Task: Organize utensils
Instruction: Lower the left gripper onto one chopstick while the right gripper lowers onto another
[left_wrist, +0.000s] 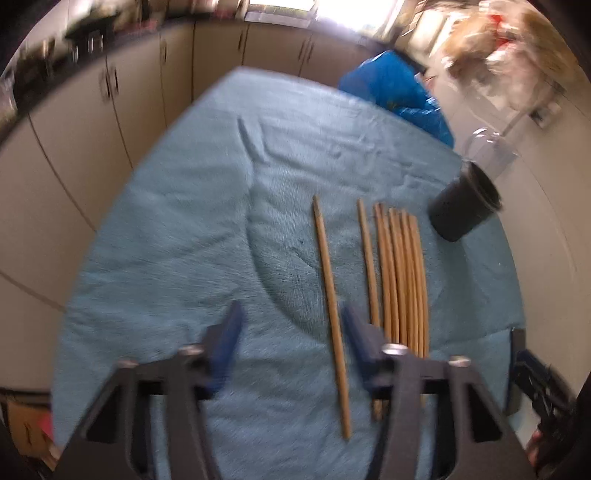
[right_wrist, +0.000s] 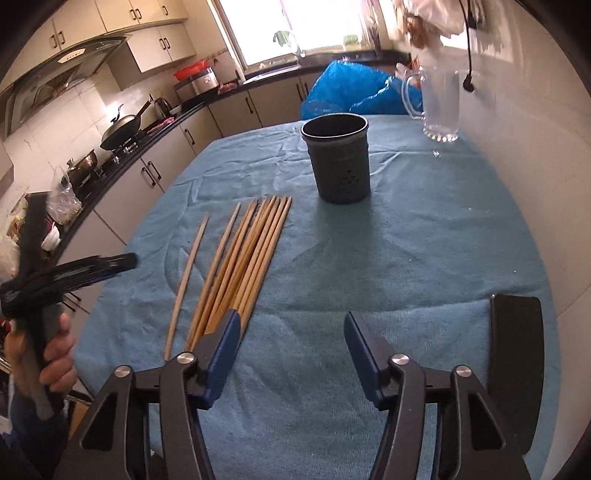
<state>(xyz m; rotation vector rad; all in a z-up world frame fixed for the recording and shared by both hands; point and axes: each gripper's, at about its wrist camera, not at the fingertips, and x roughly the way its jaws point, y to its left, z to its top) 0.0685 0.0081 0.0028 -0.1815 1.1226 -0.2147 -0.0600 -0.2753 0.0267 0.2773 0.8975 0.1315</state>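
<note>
Since the chopsticks (right_wrist: 236, 266) are thin, stiff, light wooden sticks lying flat on the soft blue cloth (right_wrist: 406, 258) over the bench, I expect them to roll or slide if I nudge them sideways, and a pinch near one end would let the far end swing. My left claw (left_wrist: 291, 347) is spread wide with nothing in it; one lone chopstick (left_wrist: 330, 314) lies between its fingers, nearer the right one, and the main bundle sits just beyond that finger. My right claw (right_wrist: 290, 350) is likewise released and empty, the bundle's near ends just beside its left finger. The dark utensil holder (right_wrist: 338, 162) stands upright ahead of the right claw, well apart from the sticks. I would grip across a stick's middle, where it balances best, closing gently
</note>
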